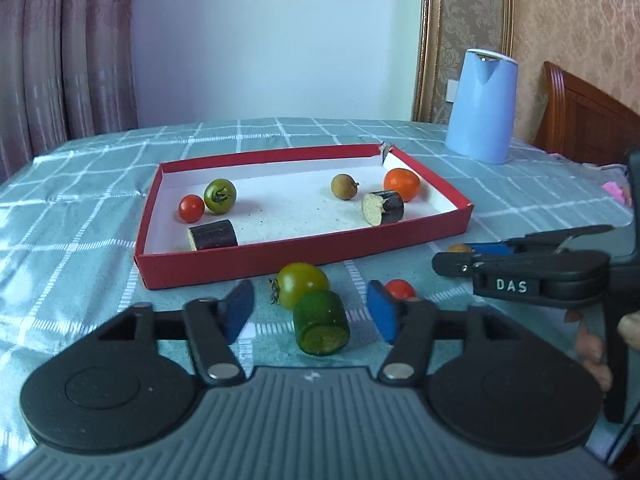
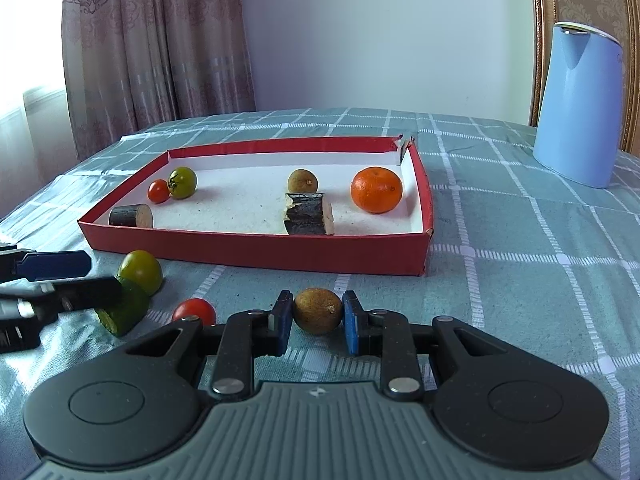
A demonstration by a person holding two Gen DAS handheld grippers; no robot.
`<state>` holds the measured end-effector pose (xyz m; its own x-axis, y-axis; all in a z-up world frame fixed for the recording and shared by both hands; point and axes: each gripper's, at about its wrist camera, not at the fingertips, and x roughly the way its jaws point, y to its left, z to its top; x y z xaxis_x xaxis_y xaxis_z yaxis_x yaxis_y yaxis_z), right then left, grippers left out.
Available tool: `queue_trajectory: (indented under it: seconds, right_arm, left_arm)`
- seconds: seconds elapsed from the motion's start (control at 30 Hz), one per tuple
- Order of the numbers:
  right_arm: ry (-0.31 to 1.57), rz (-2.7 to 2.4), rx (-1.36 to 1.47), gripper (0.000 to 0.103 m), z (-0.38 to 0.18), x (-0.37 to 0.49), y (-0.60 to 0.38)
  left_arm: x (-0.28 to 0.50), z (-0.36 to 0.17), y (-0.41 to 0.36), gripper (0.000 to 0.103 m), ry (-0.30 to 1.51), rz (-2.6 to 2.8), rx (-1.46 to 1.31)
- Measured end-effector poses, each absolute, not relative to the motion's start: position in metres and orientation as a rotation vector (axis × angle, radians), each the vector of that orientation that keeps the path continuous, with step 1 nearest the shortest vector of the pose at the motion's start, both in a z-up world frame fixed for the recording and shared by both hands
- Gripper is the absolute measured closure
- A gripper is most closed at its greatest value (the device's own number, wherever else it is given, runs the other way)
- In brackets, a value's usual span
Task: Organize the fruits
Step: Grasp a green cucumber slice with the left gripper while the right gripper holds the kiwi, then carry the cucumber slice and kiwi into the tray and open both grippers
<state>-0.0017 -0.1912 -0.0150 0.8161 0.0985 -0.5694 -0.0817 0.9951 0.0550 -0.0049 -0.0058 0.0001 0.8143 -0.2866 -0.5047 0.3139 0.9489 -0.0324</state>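
Note:
A red tray point(image 1: 304, 258) point(image 2: 256, 250) holds a red tomato point(image 1: 191, 208), a green tomato point(image 1: 219, 195), two eggplant pieces point(image 1: 213, 235), a brown longan point(image 1: 343, 187) and an orange point(image 1: 401, 184) point(image 2: 376, 189). In front of it lie a yellow-green tomato point(image 1: 303, 283) point(image 2: 141, 271), a cucumber piece point(image 1: 321, 322) point(image 2: 124, 314) and a red tomato point(image 1: 400, 289) point(image 2: 194, 311). My left gripper point(image 1: 312, 312) is open around the cucumber piece, not touching it. My right gripper point(image 2: 317, 320) is shut on a brown longan point(image 2: 318, 311) resting low over the cloth; it also shows in the left wrist view point(image 1: 460, 249).
A light blue kettle point(image 1: 481, 107) point(image 2: 578, 106) stands at the back right on the teal checked tablecloth point(image 2: 520, 264). Curtains hang behind on the left. A wooden chair back point(image 1: 584, 120) is at the far right.

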Motion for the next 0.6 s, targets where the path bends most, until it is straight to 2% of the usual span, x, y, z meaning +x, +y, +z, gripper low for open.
queue_trajectory:
  seconds: [0.03,0.13,0.17,0.6]
  right_arm:
    - [0.609,0.096,0.029,0.077,-0.015,-0.002,-0.191]
    - [0.612,0.100,0.027,0.077,-0.015,-0.001,-0.191]
    - [0.612,0.101,0.026,0.077,-0.016,-0.001,-0.190]
    - [0.583,0.081,0.026,0.077,-0.013,-0.006,-0.191]
  left_arm:
    - [-0.004,-0.002,-0.008,0.044,0.535,-0.323,0.055]
    - [0.000,-0.008,-0.014,0.070,0.576,-0.331,0.061]
    - [0.000,-0.011,-0.016,0.073,0.585,-0.326,0.073]
    - [-0.007,-0.004,-0.010,0.075,0.530,-0.323,0.069]
